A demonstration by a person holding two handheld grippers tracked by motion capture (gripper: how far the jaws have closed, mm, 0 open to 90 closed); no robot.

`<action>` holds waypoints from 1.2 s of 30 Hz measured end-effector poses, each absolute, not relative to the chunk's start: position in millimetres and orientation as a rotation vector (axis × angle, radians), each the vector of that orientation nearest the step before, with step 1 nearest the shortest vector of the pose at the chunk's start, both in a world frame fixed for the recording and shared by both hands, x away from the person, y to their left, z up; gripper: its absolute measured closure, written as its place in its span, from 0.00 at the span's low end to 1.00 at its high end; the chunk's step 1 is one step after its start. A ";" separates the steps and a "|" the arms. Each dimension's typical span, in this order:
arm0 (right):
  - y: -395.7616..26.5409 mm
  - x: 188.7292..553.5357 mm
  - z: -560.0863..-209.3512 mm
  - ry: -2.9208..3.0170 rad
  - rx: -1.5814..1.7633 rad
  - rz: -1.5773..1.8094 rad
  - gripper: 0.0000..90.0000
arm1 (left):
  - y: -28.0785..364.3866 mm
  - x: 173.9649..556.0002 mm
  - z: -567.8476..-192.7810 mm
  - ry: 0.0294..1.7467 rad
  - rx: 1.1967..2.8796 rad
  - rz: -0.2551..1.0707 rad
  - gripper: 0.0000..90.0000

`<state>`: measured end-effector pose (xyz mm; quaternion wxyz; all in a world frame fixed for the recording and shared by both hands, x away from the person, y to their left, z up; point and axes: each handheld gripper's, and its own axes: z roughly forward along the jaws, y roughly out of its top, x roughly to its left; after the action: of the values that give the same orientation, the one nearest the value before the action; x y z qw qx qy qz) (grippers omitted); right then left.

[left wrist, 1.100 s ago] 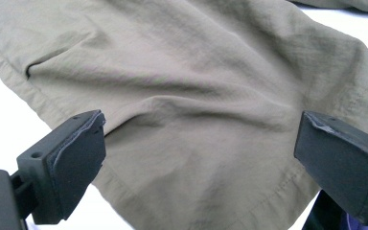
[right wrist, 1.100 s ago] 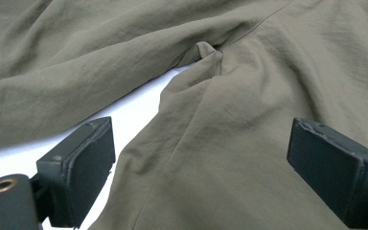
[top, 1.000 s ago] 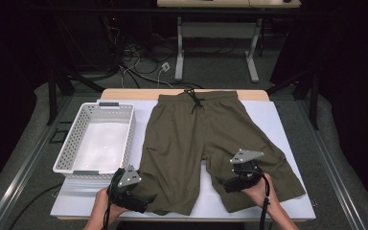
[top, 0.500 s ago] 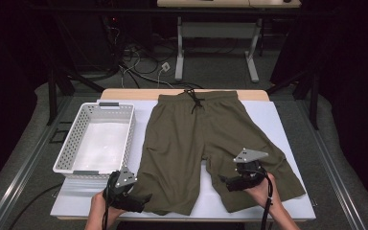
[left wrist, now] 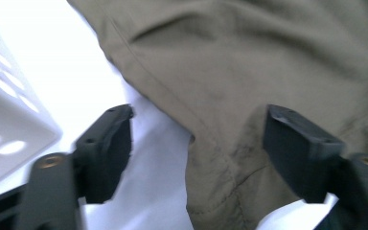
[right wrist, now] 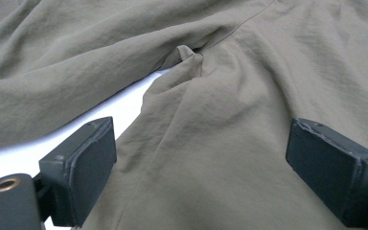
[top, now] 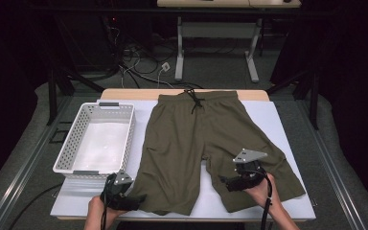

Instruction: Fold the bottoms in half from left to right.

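Note:
Olive-green shorts (top: 196, 139) lie flat on the white table, waistband and drawstring at the far side. My left gripper (top: 135, 199) sits low at the near outer corner of the left leg. In the left gripper view its jaws straddle the hem corner (left wrist: 220, 191); they have just been closing, but the pads stand apart from the fabric. My right gripper (top: 227, 183) rests over the inner edge of the right leg, open wide. In the right gripper view the cloth (right wrist: 211, 143) lies between its jaws, and the crotch fold (right wrist: 187, 55) shows ahead.
A white perforated basket (top: 64, 153) stands empty left of the shorts; its corner (left wrist: 5, 120) is close to my left gripper. The white table top (top: 278, 124) has bare margins right of and in front of the shorts. Cables and table legs lie on the floor beyond.
My left gripper has sunk a little toward the table at the left leg's hem corner. The right gripper has stayed where it was.

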<state>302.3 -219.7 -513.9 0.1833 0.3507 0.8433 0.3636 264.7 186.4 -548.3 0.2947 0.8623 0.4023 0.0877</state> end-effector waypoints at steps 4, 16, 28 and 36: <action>-220.5 302.1 -514.0 2.379 0.996 1.016 0.11 | 185.5 263.5 -549.5 1.061 2.297 0.278 0.47; -221.8 301.4 -513.5 2.377 0.989 1.019 0.11 | 178.1 257.9 -551.0 0.938 2.274 0.237 0.97; -222.3 303.4 -514.8 2.367 1.021 1.007 0.12 | 170.3 247.8 -534.9 0.846 2.181 0.277 0.98; -219.6 307.8 -515.1 2.365 1.037 1.006 0.12 | 149.5 243.2 -527.1 0.750 2.188 0.326 0.99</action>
<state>307.8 -219.6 -515.1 0.1840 0.3679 0.8388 0.3567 243.2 149.5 -527.1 0.3920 0.8617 0.2955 0.1285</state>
